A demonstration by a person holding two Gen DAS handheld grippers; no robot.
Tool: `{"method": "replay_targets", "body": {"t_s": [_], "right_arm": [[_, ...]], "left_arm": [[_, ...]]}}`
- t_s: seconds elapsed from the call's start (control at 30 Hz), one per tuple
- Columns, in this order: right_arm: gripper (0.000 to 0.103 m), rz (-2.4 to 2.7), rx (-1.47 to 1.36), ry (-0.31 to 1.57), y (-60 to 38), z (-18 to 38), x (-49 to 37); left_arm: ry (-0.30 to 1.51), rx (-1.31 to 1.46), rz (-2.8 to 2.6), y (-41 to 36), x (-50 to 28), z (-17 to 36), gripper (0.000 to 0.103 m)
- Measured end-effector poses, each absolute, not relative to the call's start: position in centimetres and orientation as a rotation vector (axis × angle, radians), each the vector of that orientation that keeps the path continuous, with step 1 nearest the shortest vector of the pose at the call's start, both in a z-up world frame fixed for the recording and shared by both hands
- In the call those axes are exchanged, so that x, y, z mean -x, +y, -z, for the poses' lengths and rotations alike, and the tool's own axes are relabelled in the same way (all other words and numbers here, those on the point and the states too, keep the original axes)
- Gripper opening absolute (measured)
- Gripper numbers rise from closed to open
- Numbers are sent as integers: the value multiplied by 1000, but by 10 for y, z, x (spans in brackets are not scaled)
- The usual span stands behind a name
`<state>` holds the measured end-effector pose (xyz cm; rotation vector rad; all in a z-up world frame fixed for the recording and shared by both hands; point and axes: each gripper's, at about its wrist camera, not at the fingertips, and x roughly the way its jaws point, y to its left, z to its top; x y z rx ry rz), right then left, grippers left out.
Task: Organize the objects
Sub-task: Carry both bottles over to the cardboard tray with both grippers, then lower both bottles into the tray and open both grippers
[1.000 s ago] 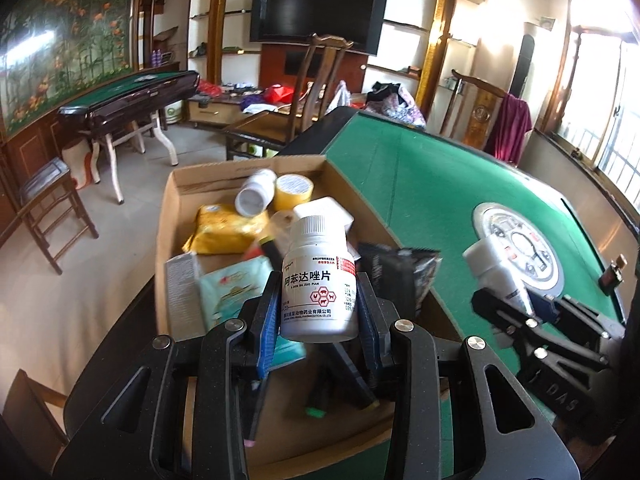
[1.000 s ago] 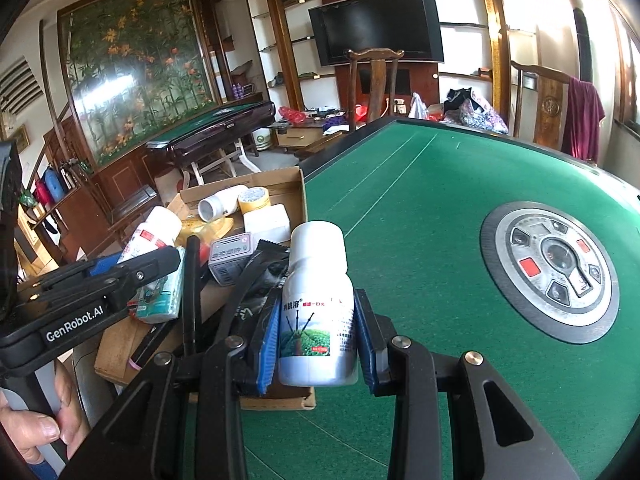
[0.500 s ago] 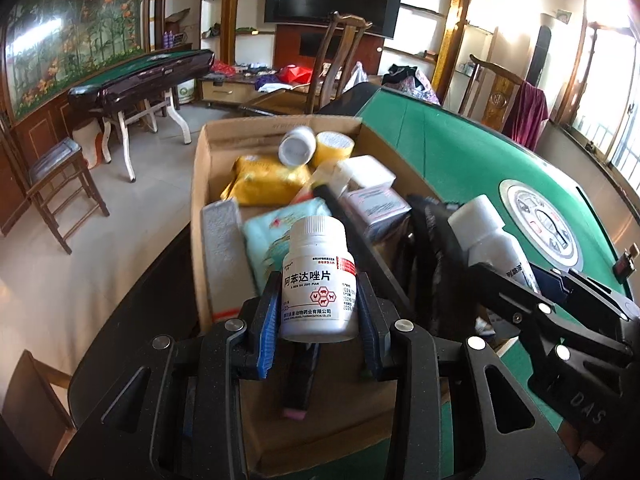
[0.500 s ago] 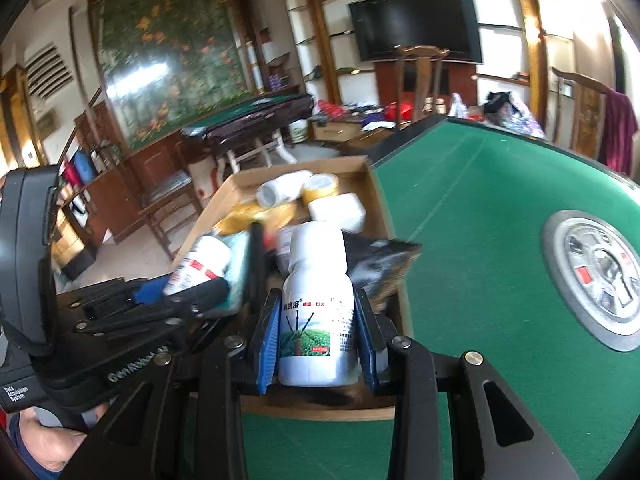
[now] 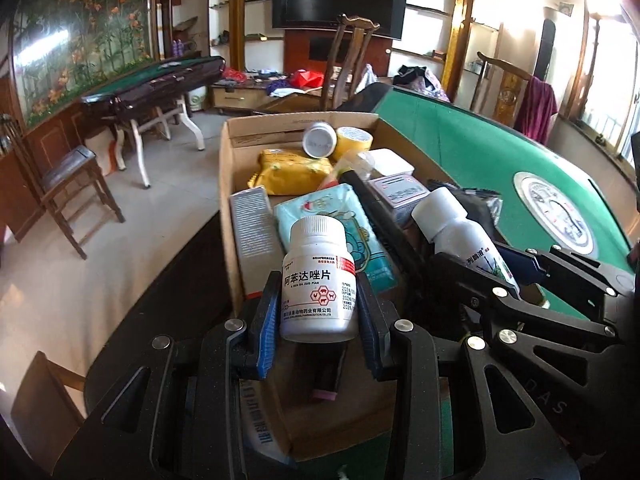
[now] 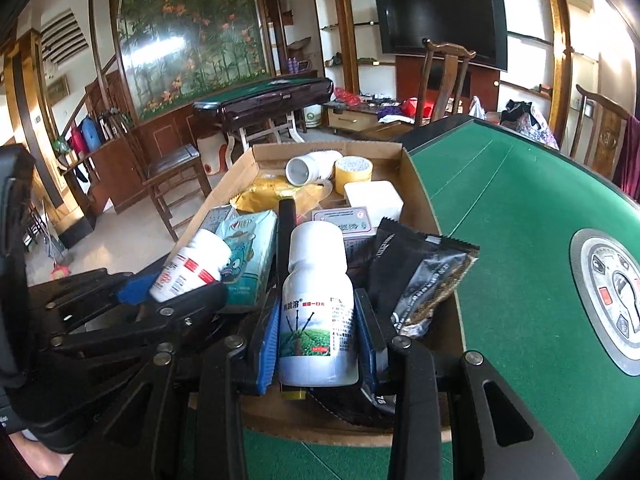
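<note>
My left gripper (image 5: 318, 320) is shut on a white pill bottle (image 5: 319, 280) with a red-striped label, held over the near end of an open cardboard box (image 5: 256, 128). My right gripper (image 6: 316, 344) is shut on a white bottle (image 6: 318, 312) with a green plant label, held over the same box (image 6: 420, 200), just right of the left gripper. Each bottle shows in the other view: the pill bottle (image 6: 192, 264) and the plant-label bottle (image 5: 460, 232). The box holds a yellow pouch (image 5: 292, 168), a teal packet (image 5: 340, 220), a tape roll (image 5: 354, 140), a lying white bottle (image 5: 318, 140) and small boxes.
The box sits at the left edge of a green felt table (image 6: 520, 208) with a round control panel (image 6: 612, 296) in its middle. A black foil pouch (image 6: 420, 276) leans on the box's right wall. Wooden chairs (image 5: 64, 184) and another game table (image 5: 152, 84) stand on the floor beyond.
Both grippers have moved left and forward with their bottles, from over the felt beside the box to over the box's near end. The two grippers have come closer together.
</note>
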<state>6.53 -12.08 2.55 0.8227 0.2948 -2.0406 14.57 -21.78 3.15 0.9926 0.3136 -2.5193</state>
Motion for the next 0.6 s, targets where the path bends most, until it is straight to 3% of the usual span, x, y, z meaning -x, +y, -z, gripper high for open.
{"method": "replay_targets", "body": {"t_s": [0.6], "right_arm": [[34, 2050, -780, 348, -139, -23, -61]], "left_arm": [[191, -935, 2456, -212, -152, -24, 34]]}}
